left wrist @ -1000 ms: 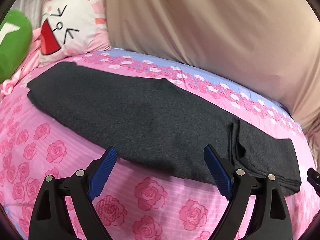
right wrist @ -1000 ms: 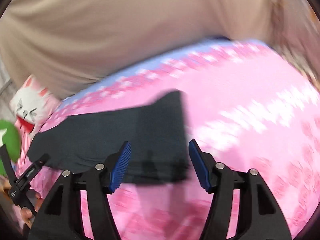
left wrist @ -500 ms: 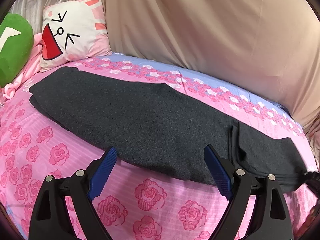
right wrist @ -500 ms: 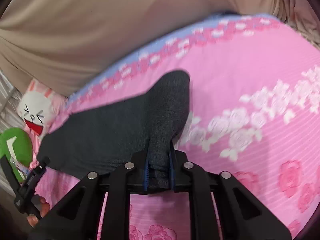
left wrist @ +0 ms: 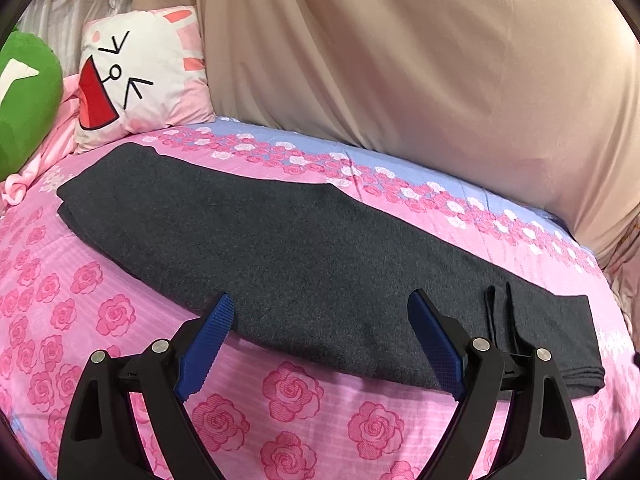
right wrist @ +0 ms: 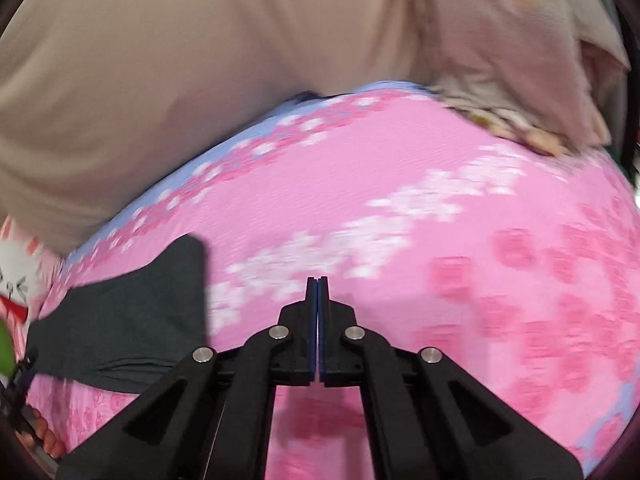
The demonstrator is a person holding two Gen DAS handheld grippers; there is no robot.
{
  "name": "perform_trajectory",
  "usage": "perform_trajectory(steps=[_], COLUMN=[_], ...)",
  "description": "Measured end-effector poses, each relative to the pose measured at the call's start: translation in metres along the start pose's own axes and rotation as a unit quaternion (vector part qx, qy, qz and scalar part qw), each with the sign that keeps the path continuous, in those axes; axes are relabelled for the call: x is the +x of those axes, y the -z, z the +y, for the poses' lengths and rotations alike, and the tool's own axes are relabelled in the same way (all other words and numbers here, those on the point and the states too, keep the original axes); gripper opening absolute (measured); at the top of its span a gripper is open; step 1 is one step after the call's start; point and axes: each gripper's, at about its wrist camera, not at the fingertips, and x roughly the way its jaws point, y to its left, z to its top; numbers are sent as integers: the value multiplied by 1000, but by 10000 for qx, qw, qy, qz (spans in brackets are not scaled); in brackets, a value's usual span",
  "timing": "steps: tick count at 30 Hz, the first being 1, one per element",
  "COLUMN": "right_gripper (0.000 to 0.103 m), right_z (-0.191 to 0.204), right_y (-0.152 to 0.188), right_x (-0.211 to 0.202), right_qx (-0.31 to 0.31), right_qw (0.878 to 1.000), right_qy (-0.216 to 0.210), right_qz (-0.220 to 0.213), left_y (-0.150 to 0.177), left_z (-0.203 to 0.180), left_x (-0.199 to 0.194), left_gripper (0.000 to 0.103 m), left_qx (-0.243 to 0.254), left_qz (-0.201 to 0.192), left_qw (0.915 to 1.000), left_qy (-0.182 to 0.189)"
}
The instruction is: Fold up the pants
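The left gripper (left wrist: 320, 344), black-armed with ribbed blue pads (left wrist: 206, 350), hangs with its jaws spread wide and nothing between them. It points down at a slant toward the near long edge of the dark grey knitted pants (left wrist: 304, 264), which lie just beyond the pad tips, apart from them. The pants are laid out lengthwise as a long folded strip on the pink rose-print bedsheet (left wrist: 288, 408), running from the upper left to the lower right in this view, with a narrower layered end and a thin dark cord (left wrist: 496, 312) lying toward the right.

The right gripper (right wrist: 318, 292) has its two blue pads pressed flat together, gripping nothing; only the pink sheet shows past the tips. It too tilts downward over the bed. From here the end of the pants (right wrist: 132, 320) lies off to the left, well clear of the shut jaws, and the view is smeared with motion blur. At the lower left edge, fingertips (right wrist: 46, 436) of the person show beside part of the other tool.

Farther out, a white bunny-face cushion (left wrist: 136, 76) and a green plush pillow (left wrist: 28, 108) sit at the head of the bed, and a beige draped cloth (left wrist: 420, 64) covers the wall side behind the sheet's pale blue flowered border (left wrist: 472, 196).
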Motion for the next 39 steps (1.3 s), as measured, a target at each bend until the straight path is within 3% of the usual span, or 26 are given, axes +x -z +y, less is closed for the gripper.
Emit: perform_trajectory(steps=[2, 3, 4, 6, 8, 11, 13, 14, 15, 17, 20, 22, 24, 26, 28, 30, 32, 35, 36, 39], right_gripper=[10, 23, 45, 58, 57, 57, 56, 47, 3, 4, 4, 11, 22, 32, 57, 64, 63, 16, 9, 9], right_z=[19, 37, 68, 123, 188, 249, 272, 281, 285, 283, 292, 304, 312, 308, 306, 310, 315, 309, 306, 292], right_y=[1, 4, 11, 30, 58, 87, 99, 104, 105, 90, 72, 76, 97, 107, 110, 115, 121, 117, 108, 55], right_x=[-19, -24, -29, -25, -11, 18, 37, 53, 64, 63, 36, 37, 59, 64, 61, 59, 65, 74, 72, 41], right_qx=[-387, -619, -1030, -1680, -2373, -2990, -3167, -3264, -3224, -2677, -2344, -2570, -3065, -3155, -3118, -3264, -3487, -3289, -3135, -2259], right_qw=[9987, 9965, 9909, 9772, 9547, 9330, 9252, 9221, 9240, 9377, 9439, 9379, 9233, 9209, 9213, 9196, 9175, 9260, 9319, 9555], right_qy=[-336, -570, -867, -1279, -1714, -1824, -1834, -1736, -1633, -1837, -2175, -2144, -1849, -1795, -1875, -1820, -1543, -1460, -1442, -1816], right_qz=[-39, -19, -1, 206, 542, 823, 1000, 1140, 1253, 1237, 825, 914, 1396, 1419, 1370, 1213, 1126, 1142, 1120, 550], left_y=[0, 0, -1, 0, 0, 1, 1, 1, 1, 1, 1, 1, 1, 1, 1, 1, 1, 2, 1, 2], left_z=[-2, -5, -7, -10, -10, -4, 1, 3, 5, 7, 5, 4, 4, 6, 8, 8, 7, 7, 9, 14], left_x=[2, 3, 4, 4, 3, 1, 0, -1, -1, -2, -2, 0, 1, 0, 0, 1, 1, 1, 0, -3], left_gripper=[86, 86, 86, 86, 86, 87, 87, 87, 87, 87, 87, 87, 87, 87, 87, 87, 87, 87, 87, 87], left_qx=[72, 126, 161, 242, 228, 81, -62, -115, -167, -204, -170, -127, -130, -184, -242, -243, -217, -237, -276, -421], left_qz=[51, 84, 104, 101, 60, 19, 32, 35, 29, 11, 24, 74, 100, 77, 64, 89, 116, 97, 73, 5], left_qw=[10000, 9999, 9998, 9997, 9997, 9999, 10000, 9999, 9998, 9997, 9996, 9995, 9994, 9992, 9989, 9987, 9987, 9987, 9986, 9978], left_qy=[26, 29, 10, -22, -46, -70, -23, 6, 49, 125, 236, 288, 319, 343, 393, 428, 446, 445, 448, 504])
